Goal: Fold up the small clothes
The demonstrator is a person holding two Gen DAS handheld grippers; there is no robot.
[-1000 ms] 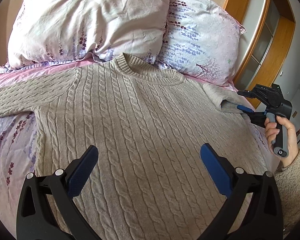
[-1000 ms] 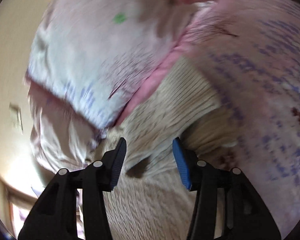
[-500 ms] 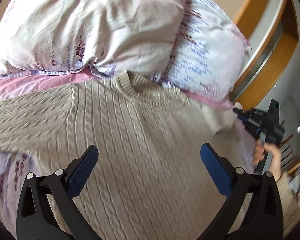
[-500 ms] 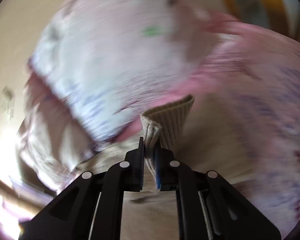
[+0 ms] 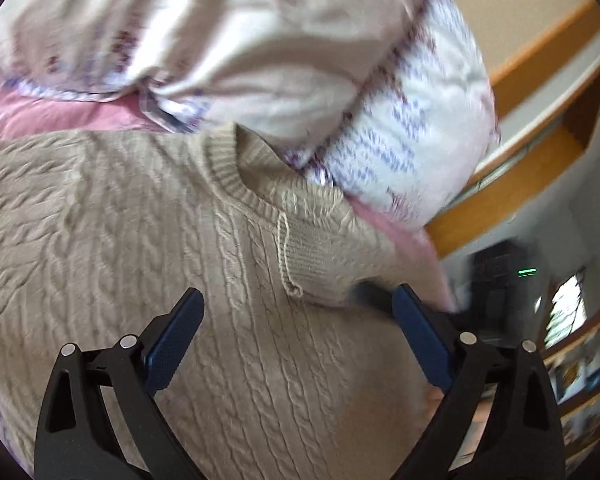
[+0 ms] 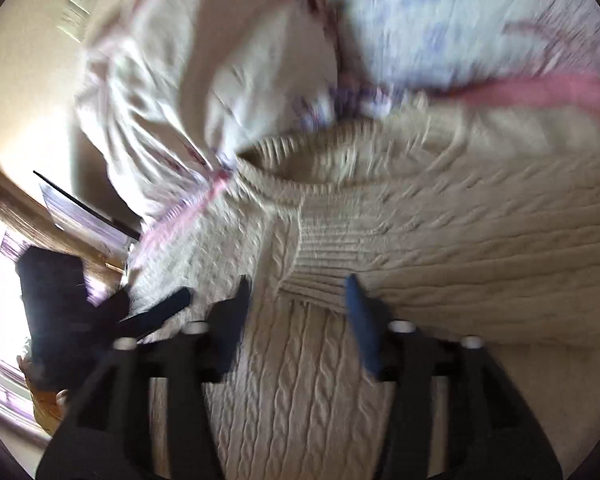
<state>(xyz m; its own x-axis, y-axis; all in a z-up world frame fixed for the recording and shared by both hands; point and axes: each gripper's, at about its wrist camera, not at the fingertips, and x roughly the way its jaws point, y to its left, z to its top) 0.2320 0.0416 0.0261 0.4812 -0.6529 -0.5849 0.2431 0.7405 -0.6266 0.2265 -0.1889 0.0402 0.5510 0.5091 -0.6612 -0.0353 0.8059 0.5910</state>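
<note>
A bed with a pink sheet [image 5: 40, 114] carries the beige cable-knit sweater [image 5: 120, 240], spread flat, its ribbed sleeve cuff [image 5: 312, 248] folded over the chest toward 3 o'clock of the neckline. Two floral pillows [image 5: 228, 40] press at 12 o'clock. The left claw [image 5: 296, 340] hangs wide apart over the sweater; the right claw [image 6: 296, 312], blurred, stands parted with the cuff [image 6: 332, 256] just ahead.

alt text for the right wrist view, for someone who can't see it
A beige cable-knit sweater lies on a bed, one sleeve folded across its chest, ribbed cuff just beyond the open right gripper. Floral pillows lie past the neckline, the left gripper is at left, and the picture is motion-blurred.
</note>
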